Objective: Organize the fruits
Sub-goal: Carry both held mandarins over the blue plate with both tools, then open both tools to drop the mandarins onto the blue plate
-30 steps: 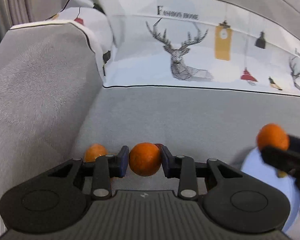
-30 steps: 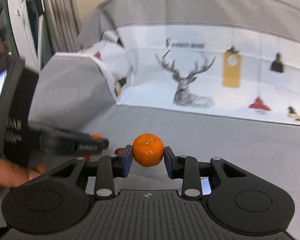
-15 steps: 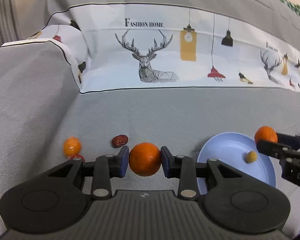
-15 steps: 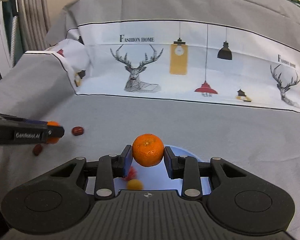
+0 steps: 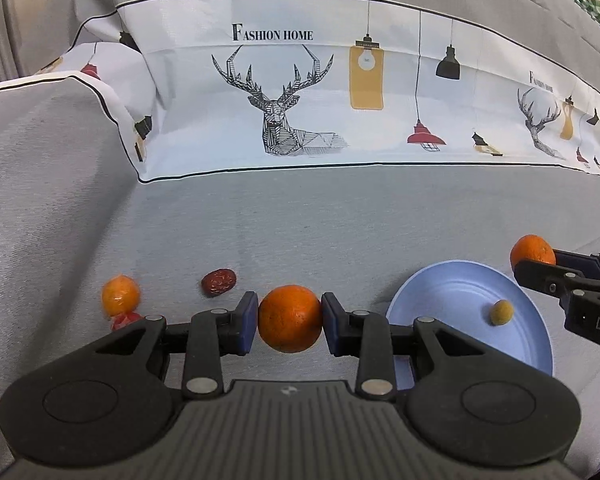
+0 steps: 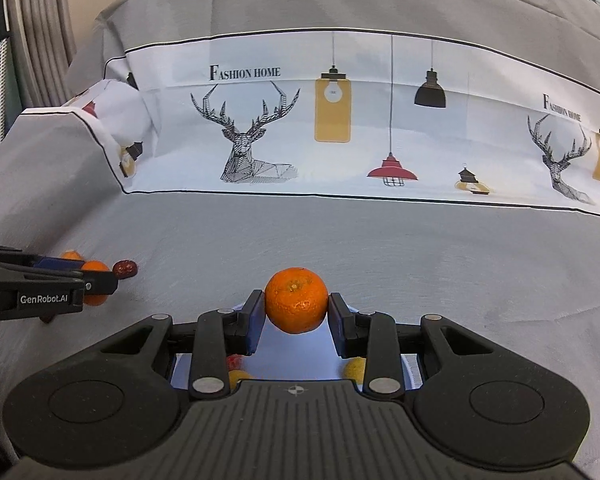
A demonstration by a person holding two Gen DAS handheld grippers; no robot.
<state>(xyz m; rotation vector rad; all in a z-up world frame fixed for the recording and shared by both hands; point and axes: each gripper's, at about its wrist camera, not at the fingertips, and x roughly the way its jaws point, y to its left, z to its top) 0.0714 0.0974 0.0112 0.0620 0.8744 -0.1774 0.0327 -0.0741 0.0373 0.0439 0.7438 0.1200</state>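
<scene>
Left wrist: grey bedspread [image 5: 340, 216] under deer-print white band [image 5: 340, 112].

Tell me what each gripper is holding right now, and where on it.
Left gripper pinches an orange across its middle, pads on opposite sides. Right gripper grips a mandarin likewise, stem end up.

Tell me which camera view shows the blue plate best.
The left wrist view: the blue plate shows most of its rim and bowl, holding a small yellowish fruit. The right wrist view shows only slivers behind the tongs.
</scene>
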